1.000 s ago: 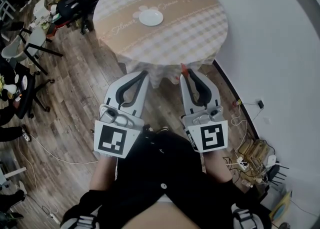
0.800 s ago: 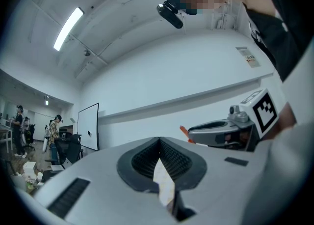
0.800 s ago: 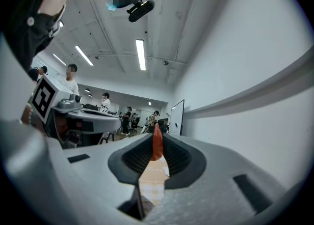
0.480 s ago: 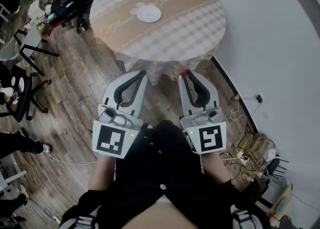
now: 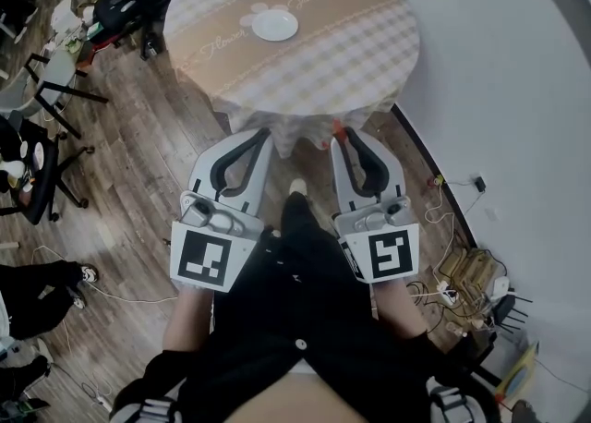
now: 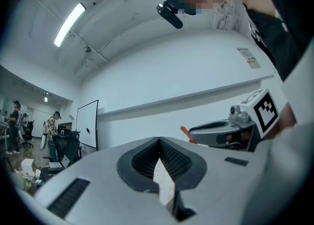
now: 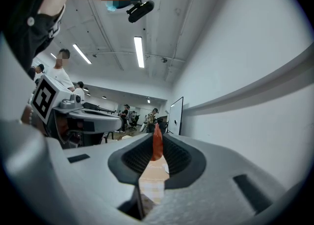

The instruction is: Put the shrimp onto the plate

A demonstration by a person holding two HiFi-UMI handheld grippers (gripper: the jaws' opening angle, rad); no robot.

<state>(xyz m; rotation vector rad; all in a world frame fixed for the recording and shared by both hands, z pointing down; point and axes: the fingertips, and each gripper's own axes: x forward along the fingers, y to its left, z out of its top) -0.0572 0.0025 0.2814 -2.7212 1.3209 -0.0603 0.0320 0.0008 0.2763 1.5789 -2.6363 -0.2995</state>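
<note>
Foot (image 5: 297,187) has stepped forward; right gripper (image 5: 341,138) clamps slim orange-red shrimp (image 7: 156,143), left gripper (image 5: 268,135) closed.

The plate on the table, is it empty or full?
Empty: the plate looks bare in the head view; the shrimp sits clamped in the right gripper.

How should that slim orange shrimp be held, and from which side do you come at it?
Pinch its body across the narrow width, with one finger on each flat side. It is long and thin, so the fingers meet little bulk there. The right gripper holds the shrimp this way, with one end poking out past the fingertips.
</note>
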